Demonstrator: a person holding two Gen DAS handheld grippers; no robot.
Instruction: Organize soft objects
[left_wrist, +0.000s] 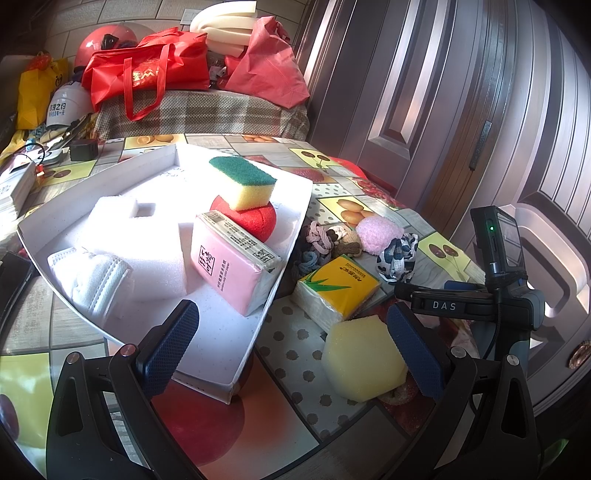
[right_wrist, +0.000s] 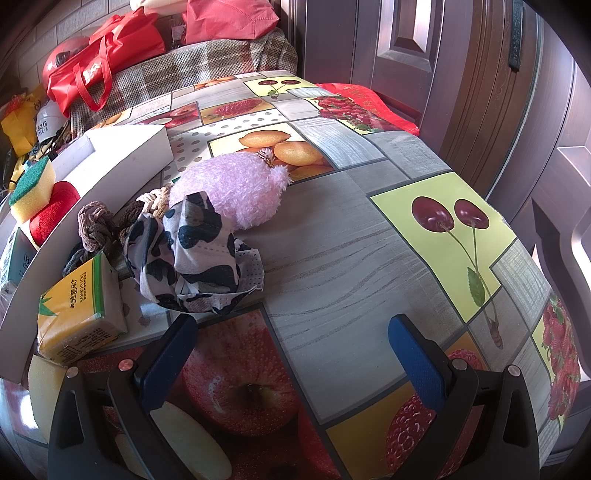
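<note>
- Currently the left gripper (left_wrist: 291, 345) is spread wide and empty, low over the near edge of the fruit-print tablecloth (right_wrist: 332, 236); its right pad touches or sits just beside a pale yellow foam sponge (left_wrist: 364, 360).
- Inside the shallow white tray (left_wrist: 221, 343) lie white foam blocks (left_wrist: 147, 243), a pink tissue pack (left_wrist: 231, 264), and a green-topped yellow sponge (left_wrist: 243, 182) on a red round sponge (left_wrist: 258, 221).
- Outside the tray's right edge lie a yellow tissue pack (left_wrist: 338, 290), knotted hair ties (left_wrist: 319, 240), a fluffy pink pouch (right_wrist: 229, 188) and a cow-print cloth mask (right_wrist: 195, 254).
- Likewise the right gripper (right_wrist: 293, 356) is spread and empty, near the mask.
</note>
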